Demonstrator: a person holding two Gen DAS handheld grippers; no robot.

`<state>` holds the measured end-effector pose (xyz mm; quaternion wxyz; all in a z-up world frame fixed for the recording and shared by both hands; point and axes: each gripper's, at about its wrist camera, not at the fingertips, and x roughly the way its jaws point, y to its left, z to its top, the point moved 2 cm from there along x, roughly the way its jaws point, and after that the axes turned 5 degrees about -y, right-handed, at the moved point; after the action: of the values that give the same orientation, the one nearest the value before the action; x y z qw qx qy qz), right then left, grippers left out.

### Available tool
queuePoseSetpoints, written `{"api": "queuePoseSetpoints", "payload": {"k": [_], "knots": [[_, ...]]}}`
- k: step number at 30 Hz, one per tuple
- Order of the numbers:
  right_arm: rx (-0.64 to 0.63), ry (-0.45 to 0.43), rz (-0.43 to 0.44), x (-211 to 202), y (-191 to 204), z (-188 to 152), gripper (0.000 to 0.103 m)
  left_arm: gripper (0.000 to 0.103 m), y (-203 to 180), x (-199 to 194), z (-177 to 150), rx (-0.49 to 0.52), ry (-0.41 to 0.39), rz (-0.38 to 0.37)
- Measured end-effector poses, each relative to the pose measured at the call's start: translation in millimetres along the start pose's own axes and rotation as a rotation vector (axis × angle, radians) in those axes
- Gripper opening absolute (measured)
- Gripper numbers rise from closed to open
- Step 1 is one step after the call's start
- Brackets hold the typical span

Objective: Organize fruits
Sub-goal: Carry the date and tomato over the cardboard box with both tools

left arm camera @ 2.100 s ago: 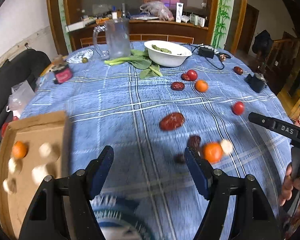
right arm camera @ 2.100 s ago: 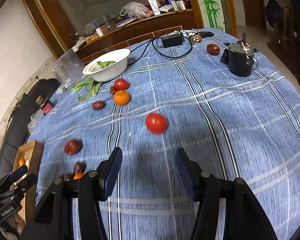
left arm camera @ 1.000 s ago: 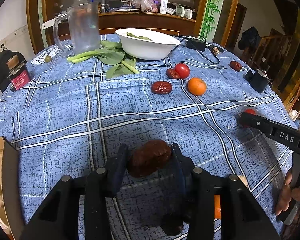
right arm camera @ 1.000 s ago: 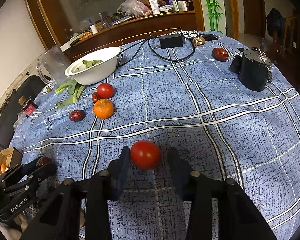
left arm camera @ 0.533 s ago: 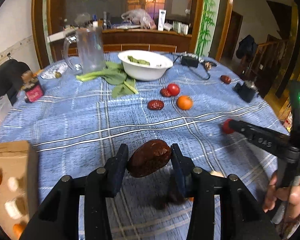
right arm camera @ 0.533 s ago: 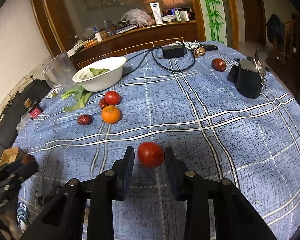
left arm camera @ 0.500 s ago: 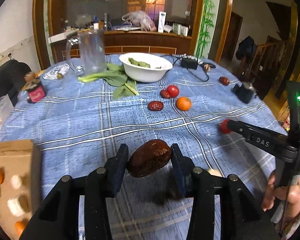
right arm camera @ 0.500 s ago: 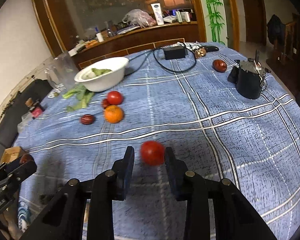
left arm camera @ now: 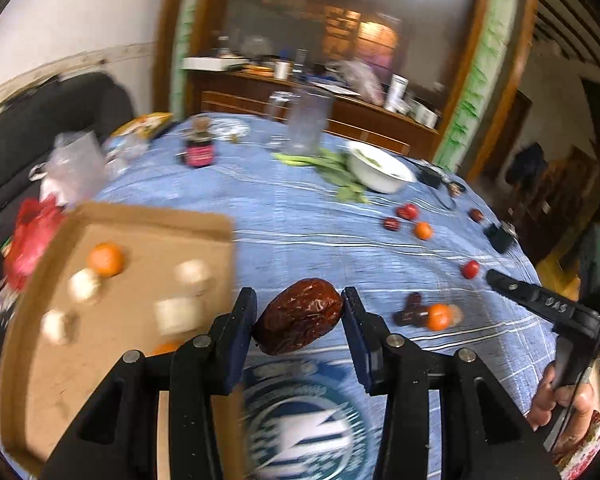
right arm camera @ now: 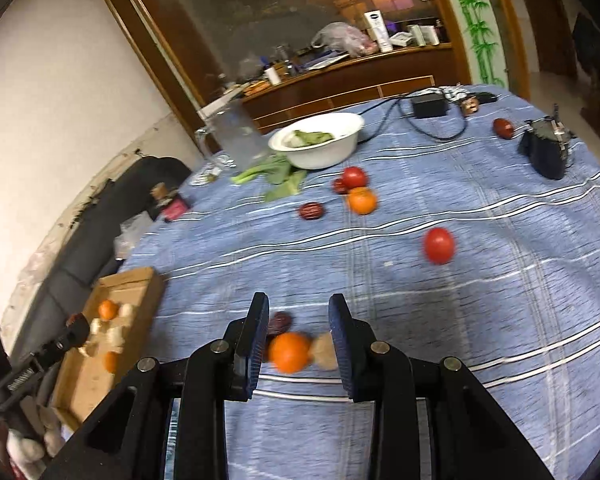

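Observation:
My left gripper (left arm camera: 299, 305) is shut on a large wrinkled dark-red date (left arm camera: 300, 320), held above the blue checked cloth just right of a cardboard box (left arm camera: 148, 218). The box holds an orange (left arm camera: 106, 258) and pale round pieces (left arm camera: 180, 314). My right gripper (right arm camera: 299, 308) is shut with nothing between its pads. Below it on the cloth lie an orange (right arm camera: 290, 352), a pale fruit (right arm camera: 324, 354) and a dark date (right arm camera: 280, 322). A red tomato (right arm camera: 439, 245) lies on the cloth, to the right and beyond it.
Farther back sit a tomato (right arm camera: 354, 178), an orange (right arm camera: 362, 200), a date (right arm camera: 311, 211), a white bowl (right arm camera: 316, 140), greens (right arm camera: 276, 176) and a glass jug (right arm camera: 236, 136). A black object (right arm camera: 546, 152) and cabled adapter (right arm camera: 430, 106) are at the right.
My left gripper has swung left and up with the date, bringing the box close. The tomato has left the right gripper's pads and lies on the cloth; that gripper has shifted left.

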<state>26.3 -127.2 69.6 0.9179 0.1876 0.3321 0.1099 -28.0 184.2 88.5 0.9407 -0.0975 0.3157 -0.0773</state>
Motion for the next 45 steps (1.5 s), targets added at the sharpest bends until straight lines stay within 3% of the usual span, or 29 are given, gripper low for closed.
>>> {"api": "queuePoseSetpoints", "payload": {"k": [5, 8, 16, 18, 19, 25, 31, 41, 45], "knots": [[0.064, -0.028, -0.104, 4, -33, 24, 0.034, 0.042, 36, -21, -9, -0.045, -0.014, 0.043], [0.112, 0.013, -0.202, 24, -72, 37, 0.043, 0.042, 47, -24, -15, -0.069, -0.011, 0.039], [0.034, 0.103, -0.336, 83, -100, 35, 0.043, 0.042, 48, -10, -18, -0.072, 0.017, 0.035], [0.014, 0.096, -0.361, 85, -102, 36, 0.039, 0.042, 47, -7, -19, -0.071, 0.023, 0.037], [0.012, 0.094, -0.357, 84, -102, 36, 0.03, 0.042, 48, -6, -19, -0.072, 0.026, 0.04], [0.052, 0.091, -0.278, 66, -93, 27, 0.03, 0.042, 55, -6, -23, -0.094, 0.026, 0.047], [0.049, 0.087, -0.111, 46, -40, 17, 0.031, 0.042, 72, -20, -25, -0.108, 0.014, 0.083], [-0.166, 0.19, 0.224, 45, 148, -30, 0.031, 0.043, 128, -24, -20, -0.06, 0.064, 0.24], [-0.253, 0.255, 0.292, 58, 207, -61, 0.032, 0.043, 149, -20, -25, -0.084, 0.101, 0.263]]}}
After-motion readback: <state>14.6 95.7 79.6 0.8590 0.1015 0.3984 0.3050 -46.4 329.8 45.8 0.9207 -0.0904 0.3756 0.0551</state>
